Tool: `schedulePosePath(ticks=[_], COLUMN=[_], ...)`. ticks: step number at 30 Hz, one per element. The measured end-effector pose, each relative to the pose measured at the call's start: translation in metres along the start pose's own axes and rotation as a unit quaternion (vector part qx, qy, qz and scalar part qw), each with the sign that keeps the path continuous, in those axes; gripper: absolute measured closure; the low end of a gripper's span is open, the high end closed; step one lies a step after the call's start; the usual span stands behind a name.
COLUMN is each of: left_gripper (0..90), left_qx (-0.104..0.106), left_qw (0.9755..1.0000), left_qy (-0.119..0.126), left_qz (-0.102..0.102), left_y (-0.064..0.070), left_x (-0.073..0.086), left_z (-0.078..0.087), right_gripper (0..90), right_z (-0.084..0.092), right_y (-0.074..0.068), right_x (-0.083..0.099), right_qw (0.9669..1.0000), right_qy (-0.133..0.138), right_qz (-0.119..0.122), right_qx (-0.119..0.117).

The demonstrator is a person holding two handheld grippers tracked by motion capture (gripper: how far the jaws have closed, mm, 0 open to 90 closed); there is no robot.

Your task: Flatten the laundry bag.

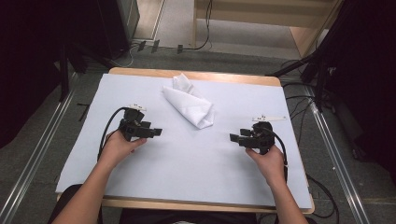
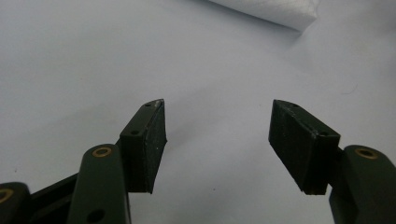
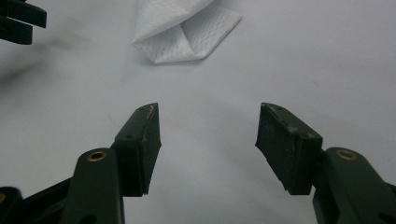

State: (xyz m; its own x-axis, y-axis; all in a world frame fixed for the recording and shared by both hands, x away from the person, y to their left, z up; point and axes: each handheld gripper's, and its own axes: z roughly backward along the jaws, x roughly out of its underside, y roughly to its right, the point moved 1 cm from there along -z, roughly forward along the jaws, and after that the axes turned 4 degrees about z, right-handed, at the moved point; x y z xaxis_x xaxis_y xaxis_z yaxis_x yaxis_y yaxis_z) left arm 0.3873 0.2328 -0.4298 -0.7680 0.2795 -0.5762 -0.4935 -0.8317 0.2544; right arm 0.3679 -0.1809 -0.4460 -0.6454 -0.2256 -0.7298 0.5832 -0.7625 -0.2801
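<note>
A folded white cloth is lying loosely bunched toward the far middle of the white table cover, touched by nothing. The left gripper is being held near-left of it and the right gripper near-right, both well apart from it. Both sets of jaws are being kept wide open with nothing between them.

Both hands are resting low and well apart, the left gripper and right gripper pointing inward with jaws standing wide and empty.
</note>
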Motion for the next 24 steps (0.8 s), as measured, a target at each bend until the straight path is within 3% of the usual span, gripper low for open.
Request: schedulePosePath(ticks=[4,17,19,24], left_gripper=[39.5,39.7,40.2,40.2], left_qx=[0.015,0.012,0.022,0.011], left_qw=[0.9999,0.9999,0.9997,0.9999], left_qy=[-0.004,-0.005,-0.007,-0.005], left_qz=[0.005,-0.001,0.002,0.000], left_y=[-0.0013,-0.0026,-0.0034,-0.0030], left_x=[-0.0011,-0.0001,-0.0002,0.0000], left_z=[-0.0003,0.0023,0.0025,0.0031], right_gripper=[41.5,42.6,42.9,42.9], right_z=[-0.0012,-0.0074,-0.0075,-0.0090], right_y=[-0.0012,-0.0065,-0.0073,-0.0067], right_x=[0.0012,-0.0015,-0.0015,-0.0010], right_qw=[1.0000,0.9999,0.9999,0.9999], right_qy=[-0.005,-0.010,-0.009,-0.008], right_qz=[0.004,0.007,0.010,0.014], right_qx=[0.001,0.001,0.001,0.003])
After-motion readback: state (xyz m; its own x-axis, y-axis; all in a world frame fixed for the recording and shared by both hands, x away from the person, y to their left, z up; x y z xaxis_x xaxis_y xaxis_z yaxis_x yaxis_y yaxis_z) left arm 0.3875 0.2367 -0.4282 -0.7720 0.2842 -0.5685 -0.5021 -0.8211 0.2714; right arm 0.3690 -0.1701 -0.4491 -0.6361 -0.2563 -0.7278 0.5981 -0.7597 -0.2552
